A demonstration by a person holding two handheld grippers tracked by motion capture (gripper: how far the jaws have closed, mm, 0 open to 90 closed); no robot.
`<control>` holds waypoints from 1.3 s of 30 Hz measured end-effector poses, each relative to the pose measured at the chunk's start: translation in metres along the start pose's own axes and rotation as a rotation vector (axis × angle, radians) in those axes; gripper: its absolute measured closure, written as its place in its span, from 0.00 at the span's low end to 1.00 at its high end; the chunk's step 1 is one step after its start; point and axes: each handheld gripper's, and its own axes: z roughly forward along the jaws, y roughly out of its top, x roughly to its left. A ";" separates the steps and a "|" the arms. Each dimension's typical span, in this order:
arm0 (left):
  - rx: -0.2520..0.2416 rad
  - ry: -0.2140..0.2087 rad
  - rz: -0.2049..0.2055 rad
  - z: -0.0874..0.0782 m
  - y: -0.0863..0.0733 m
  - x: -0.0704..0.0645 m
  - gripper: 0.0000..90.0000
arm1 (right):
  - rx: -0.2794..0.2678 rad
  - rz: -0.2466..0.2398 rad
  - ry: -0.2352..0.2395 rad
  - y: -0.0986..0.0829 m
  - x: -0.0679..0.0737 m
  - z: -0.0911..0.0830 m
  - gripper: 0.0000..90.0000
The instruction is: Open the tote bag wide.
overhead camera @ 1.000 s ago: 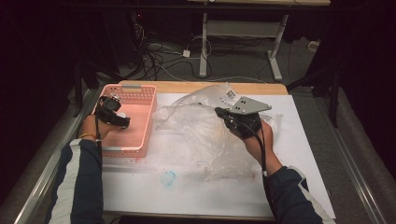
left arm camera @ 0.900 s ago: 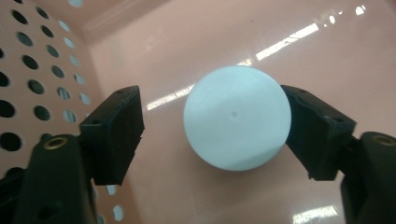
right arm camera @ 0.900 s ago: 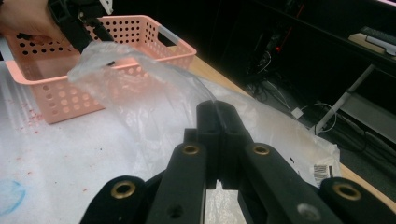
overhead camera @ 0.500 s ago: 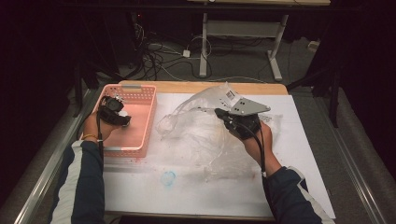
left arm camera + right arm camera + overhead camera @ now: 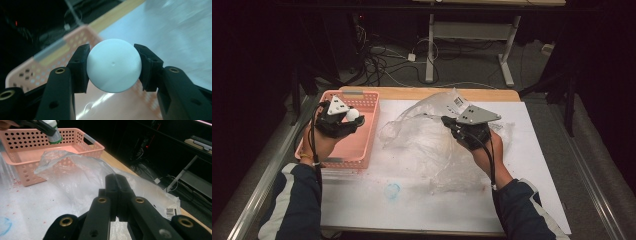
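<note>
Right now the left gripper (image 5: 343, 119) hangs above the pink basket (image 5: 362, 145), its jaws pinching a small white bottle (image 5: 113, 65) by its rounded end; in the right gripper view the same bottle (image 5: 53, 133) shows a green band at its lower end and points down toward the basket floor. So the bottle's long axis runs roughly upright, and the basket lies straight below the left jaws, which looks like the relation any drop would turn on. The basket's inside, as far as it can be seen, holds nothing else. On the other side, the right gripper (image 5: 460, 126) has its jaws pressed together on a fold of the clear plastic bag (image 5: 427, 150), holding its top edge lifted off the white sheet (image 5: 542, 165) that covers the worktop. The bag sits just beside the basket's right wall; whether anything remains inside it is hard to tell through the crumpled film. A faint blue mark (image 5: 392, 190) sits on the sheet nearer the person.
</note>
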 end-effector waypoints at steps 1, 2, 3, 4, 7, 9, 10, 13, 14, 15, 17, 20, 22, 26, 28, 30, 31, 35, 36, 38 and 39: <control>-0.018 -0.017 0.008 -0.006 0.004 -0.009 0.54 | 0.001 -0.001 0.002 0.000 -0.001 0.000 1.00; -0.040 -0.023 0.030 -0.011 0.007 -0.016 0.54 | 0.010 -0.002 0.016 0.000 -0.003 -0.001 1.00; -0.065 -0.030 0.044 -0.016 0.011 -0.024 0.54 | 0.030 -0.009 0.038 0.000 -0.006 -0.001 1.00; -0.092 -0.039 0.059 -0.021 0.015 -0.031 0.54 | 0.039 -0.008 0.043 0.001 -0.008 -0.003 1.00; -0.173 -0.081 0.092 -0.032 0.027 -0.054 0.54 | 0.039 0.015 0.059 0.003 -0.015 -0.008 1.00; -0.201 -0.110 0.142 -0.035 0.034 -0.073 0.54 | 0.036 0.020 0.059 0.003 -0.017 -0.010 1.00; -0.215 -0.108 0.176 -0.034 0.037 -0.085 0.54 | 0.036 0.026 0.061 0.003 -0.018 -0.011 1.00; -0.237 -0.144 0.259 -0.031 0.044 -0.116 0.54 | 0.036 0.030 0.061 0.002 -0.017 -0.010 1.00; -0.242 -0.159 0.279 -0.029 0.046 -0.125 0.54 | 0.037 0.031 0.059 0.002 -0.016 -0.009 1.00; -0.240 -0.184 0.289 -0.025 0.048 -0.132 0.54 | 0.037 0.031 0.059 0.002 -0.016 -0.009 1.00; -0.224 -0.219 0.311 -0.014 0.050 -0.146 0.54 | 0.035 0.030 0.059 0.002 -0.014 -0.009 1.00; -0.180 -0.257 0.326 0.010 0.048 -0.162 0.54 | 0.036 0.025 0.065 0.002 -0.011 -0.007 1.00; -0.154 -0.274 0.329 0.027 0.047 -0.168 0.54 | 0.034 0.023 0.068 0.002 -0.010 -0.006 1.00; -0.109 -0.302 0.319 0.059 0.044 -0.176 0.54 | 0.039 0.022 0.084 0.002 -0.007 -0.004 1.00; -0.090 -0.311 0.301 0.075 0.043 -0.177 0.54 | 0.046 0.024 0.086 0.001 -0.006 -0.002 1.00; -0.064 -0.305 0.307 0.091 0.041 -0.179 0.54 | 0.051 0.027 0.091 -0.001 -0.007 0.000 1.00; -0.056 -0.310 0.294 0.099 0.040 -0.179 0.54 | 0.055 0.034 0.089 -0.002 -0.007 0.002 1.00; -0.023 -0.316 0.254 0.128 0.034 -0.179 0.54 | 0.064 0.045 0.092 -0.005 -0.009 0.004 1.00; -0.010 -0.309 0.248 0.134 0.032 -0.180 0.54 | 0.068 0.047 0.094 -0.006 -0.010 0.005 1.00; 0.017 -0.315 0.245 0.142 0.029 -0.179 0.54 | 0.076 0.048 0.095 -0.008 -0.011 0.006 1.00; 0.019 -0.327 0.241 0.143 0.027 -0.180 0.53 | 0.080 0.054 0.096 -0.008 -0.011 0.006 1.00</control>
